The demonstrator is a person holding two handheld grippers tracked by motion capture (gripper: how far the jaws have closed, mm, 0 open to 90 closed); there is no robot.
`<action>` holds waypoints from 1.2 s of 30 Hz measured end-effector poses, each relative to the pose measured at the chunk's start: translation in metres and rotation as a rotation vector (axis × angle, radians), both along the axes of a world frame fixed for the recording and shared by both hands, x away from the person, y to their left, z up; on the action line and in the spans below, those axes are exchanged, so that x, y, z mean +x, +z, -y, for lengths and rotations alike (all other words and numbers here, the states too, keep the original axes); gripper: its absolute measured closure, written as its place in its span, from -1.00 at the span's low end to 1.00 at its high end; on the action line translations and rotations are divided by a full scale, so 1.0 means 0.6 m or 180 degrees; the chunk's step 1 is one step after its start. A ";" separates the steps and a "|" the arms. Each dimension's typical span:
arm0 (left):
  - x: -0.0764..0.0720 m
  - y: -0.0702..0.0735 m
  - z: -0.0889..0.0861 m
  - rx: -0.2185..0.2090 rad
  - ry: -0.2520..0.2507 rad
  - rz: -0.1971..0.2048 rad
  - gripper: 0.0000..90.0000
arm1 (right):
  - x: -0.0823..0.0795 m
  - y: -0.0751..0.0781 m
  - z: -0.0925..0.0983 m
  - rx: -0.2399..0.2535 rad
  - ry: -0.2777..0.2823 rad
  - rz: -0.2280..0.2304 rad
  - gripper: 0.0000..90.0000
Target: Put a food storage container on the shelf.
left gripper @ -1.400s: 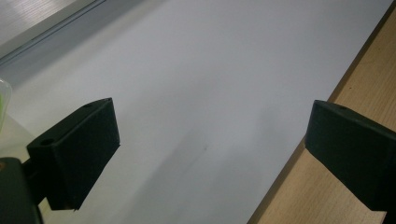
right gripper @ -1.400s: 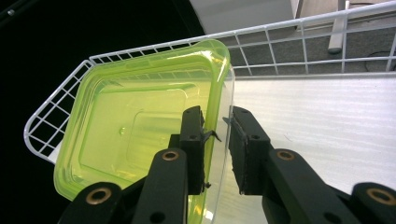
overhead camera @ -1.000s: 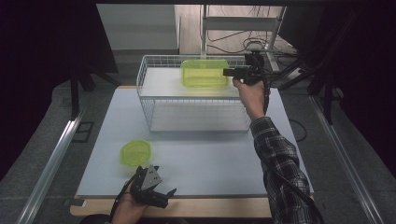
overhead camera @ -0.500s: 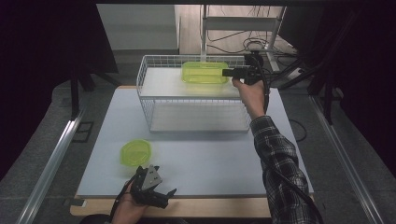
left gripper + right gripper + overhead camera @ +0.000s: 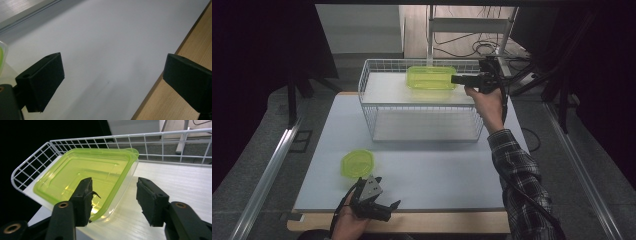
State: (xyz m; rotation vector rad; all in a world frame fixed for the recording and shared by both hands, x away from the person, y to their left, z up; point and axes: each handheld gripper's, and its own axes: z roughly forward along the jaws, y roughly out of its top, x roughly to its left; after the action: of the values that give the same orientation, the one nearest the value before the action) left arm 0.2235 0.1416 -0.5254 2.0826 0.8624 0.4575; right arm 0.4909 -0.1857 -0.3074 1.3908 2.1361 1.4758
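Your right gripper (image 5: 113, 200) has just been spreading its fingers, the translucent lime-green rectangular plastic container's (image 5: 85, 177) rim between them, unpinched, atop the white wire rack (image 5: 422, 107). Your left gripper (image 5: 112, 85) holds its fingers spread over the white table (image 5: 112, 37).

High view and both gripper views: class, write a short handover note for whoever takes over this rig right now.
Right gripper: jaws have just been opening; one jaw sits inside the green container, its wall between them, pads not pressing.
Left gripper: open, over the white tabletop near its front edge.
Done: container rests on the wire rack, top shelf.
Left, probably: withdraw the right gripper; the green lid lies on the table.
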 end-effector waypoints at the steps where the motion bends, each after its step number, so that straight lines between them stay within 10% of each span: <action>1: 0.000 0.001 -0.001 -0.0037 0.0023 0.0008 -0.92 | -0.003 0.000 0.002 0.0012 0.0026 -0.0002 -0.06; 36: 0.007 0.004 -0.008 -0.0198 0.0049 -0.0147 -0.90 | -0.131 -0.050 0.033 -0.0190 0.0596 0.0352 -0.69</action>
State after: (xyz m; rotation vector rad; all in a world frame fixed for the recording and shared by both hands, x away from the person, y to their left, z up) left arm 0.2280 0.1465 -0.5231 2.0378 0.9090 0.3872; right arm 0.4120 -0.2055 -0.3377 1.0880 2.2716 1.5008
